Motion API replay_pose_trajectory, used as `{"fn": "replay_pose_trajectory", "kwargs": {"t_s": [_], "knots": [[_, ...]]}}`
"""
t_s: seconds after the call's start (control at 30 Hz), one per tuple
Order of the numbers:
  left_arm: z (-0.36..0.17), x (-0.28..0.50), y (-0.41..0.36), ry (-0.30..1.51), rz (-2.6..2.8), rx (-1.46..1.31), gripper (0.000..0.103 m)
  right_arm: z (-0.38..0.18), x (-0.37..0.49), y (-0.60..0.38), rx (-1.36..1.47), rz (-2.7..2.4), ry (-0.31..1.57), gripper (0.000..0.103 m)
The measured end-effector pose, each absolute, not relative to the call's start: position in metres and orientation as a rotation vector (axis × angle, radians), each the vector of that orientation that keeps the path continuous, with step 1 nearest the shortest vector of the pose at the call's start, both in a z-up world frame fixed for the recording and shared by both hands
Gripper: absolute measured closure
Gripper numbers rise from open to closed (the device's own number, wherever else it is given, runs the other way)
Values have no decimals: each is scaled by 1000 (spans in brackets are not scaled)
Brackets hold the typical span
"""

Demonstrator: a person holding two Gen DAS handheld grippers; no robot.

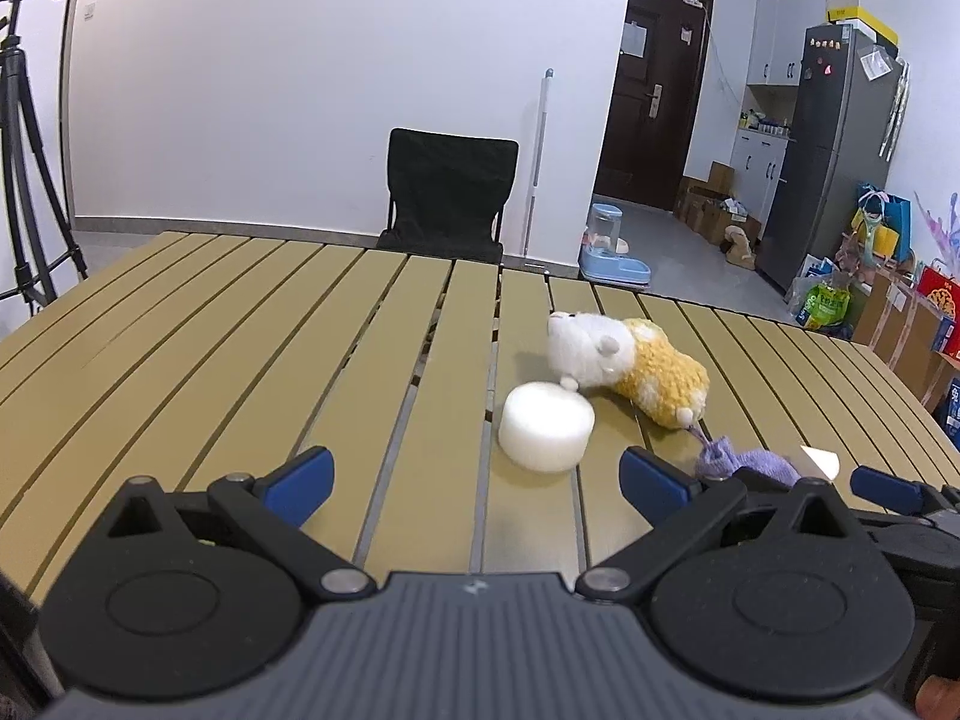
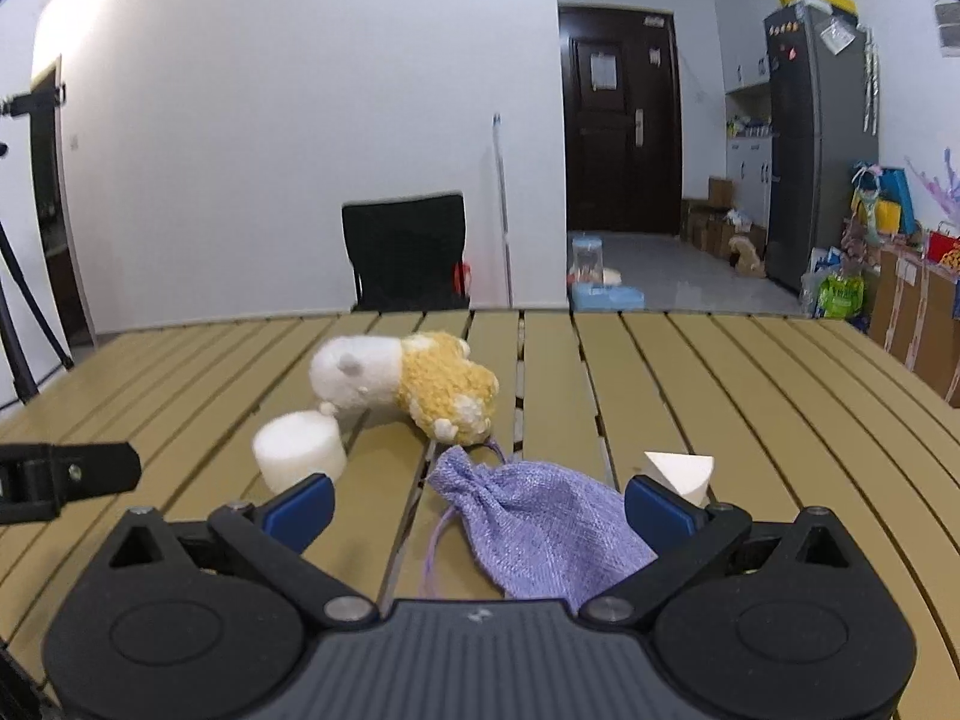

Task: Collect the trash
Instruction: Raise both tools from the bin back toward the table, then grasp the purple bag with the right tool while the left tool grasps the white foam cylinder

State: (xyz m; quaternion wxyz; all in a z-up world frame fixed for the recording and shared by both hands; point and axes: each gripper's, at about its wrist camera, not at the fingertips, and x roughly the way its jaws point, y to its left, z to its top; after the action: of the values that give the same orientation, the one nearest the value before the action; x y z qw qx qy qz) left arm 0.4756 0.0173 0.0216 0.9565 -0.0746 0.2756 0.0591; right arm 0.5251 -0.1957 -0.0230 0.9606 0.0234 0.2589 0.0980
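Two blue-tipped grippers, left (image 1: 474, 477) and right (image 2: 480, 504), both spread wide and holding nothing, purple woven drawstring pouch (image 2: 528, 525) on slatted tan table (image 2: 750, 396) between right fingers, white foam cylinder (image 1: 546, 426) ahead of left, touching white-and-yellow plush toy (image 1: 630, 369), white foam cone (image 2: 681, 471) near pouch.

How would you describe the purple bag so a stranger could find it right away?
On the slatted table, just in front of the right gripper, lies a purple bag. It is the only cloth thing with a drawstring, beside a stuffed toy and white foam shapes.
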Motion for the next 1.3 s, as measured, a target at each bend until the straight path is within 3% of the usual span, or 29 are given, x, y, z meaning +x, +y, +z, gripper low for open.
{"fn": "replay_pose_trajectory", "kwargs": {"t_s": [0.6, 0.83, 0.97, 1.2, 1.3], "knots": [[3, 517, 10, 608, 99, -142, 0, -64, 597, -198, 112, 86, 756, 0], [5, 517, 13, 606, 99, -146, 0, -70, 591, -186, 30, 57, 736, 0], [6, 519, 17, 608, 101, -152, 0, -67, 588, -190, 46, 58, 719, 13], [8, 526, 22, 609, 99, -166, 0, -65, 580, -197, 47, 58, 695, 25], [8, 529, 20, 612, 94, -168, 0, -62, 576, -205, 71, 70, 683, 40]]}}
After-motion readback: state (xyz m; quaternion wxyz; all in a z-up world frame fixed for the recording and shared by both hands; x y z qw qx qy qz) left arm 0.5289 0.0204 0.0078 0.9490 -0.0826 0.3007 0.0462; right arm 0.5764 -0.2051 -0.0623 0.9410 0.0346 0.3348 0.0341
